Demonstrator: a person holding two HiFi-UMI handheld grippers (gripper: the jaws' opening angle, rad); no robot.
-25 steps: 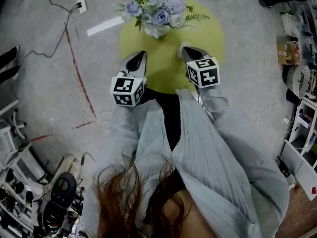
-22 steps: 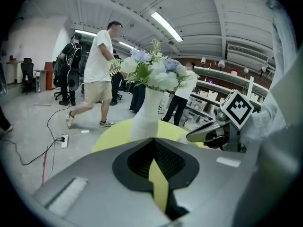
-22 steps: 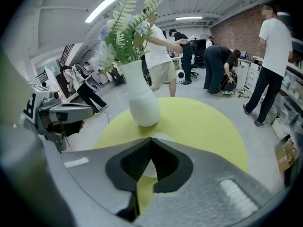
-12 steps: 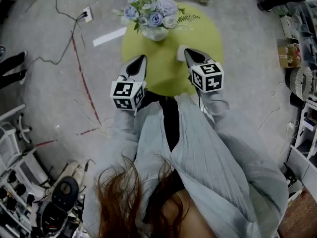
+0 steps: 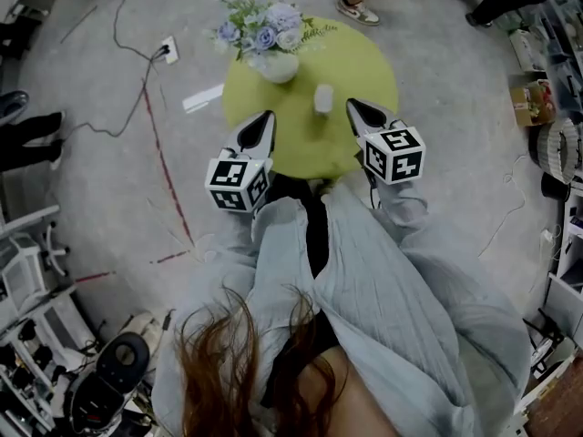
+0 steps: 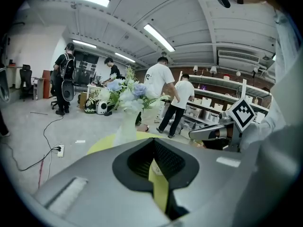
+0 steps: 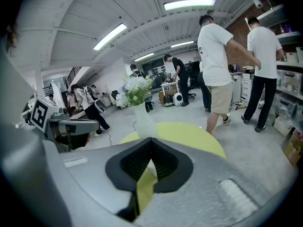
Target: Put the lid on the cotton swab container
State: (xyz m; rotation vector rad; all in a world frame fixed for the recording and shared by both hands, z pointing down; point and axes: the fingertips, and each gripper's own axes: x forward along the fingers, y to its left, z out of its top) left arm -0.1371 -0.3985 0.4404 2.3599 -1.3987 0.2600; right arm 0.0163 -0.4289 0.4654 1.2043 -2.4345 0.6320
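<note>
Both grippers were held above the near edge of a round yellow-green bench (image 5: 301, 148), pointing away from the person. The left gripper (image 5: 266, 118) was at the bench's left near edge and the right gripper (image 5: 354, 106) at its right near edge, well apart from each other. In the left gripper view the jaws met at their tips, clenched, with no object grasped; only a narrow strip of the bench surface showed through the slot behind the tips. The right gripper view showed the same condition: jaws closed tip to tip, nothing grasped, and the bench surface visible through the slot. The cotton swab container (image 5: 322, 98), a small pale upright item, stood on the bench between the lines of the two grippers. It was nearer the right gripper and touched neither. At this size it could not be determined whether a lid was fitted, and no separate lid could be identified. A vase of flowers (image 5: 264, 42) stood on the far left part of the bench, beyond the left gripper and apart from the container. The person's grey sleeves (image 5: 392, 244) extended toward both grippers. A cable (image 5: 146, 89) ran across the floor (image 5: 91, 171) to the left of the bench. Several people (image 7: 215, 65) stood in the background of both gripper views.
</note>
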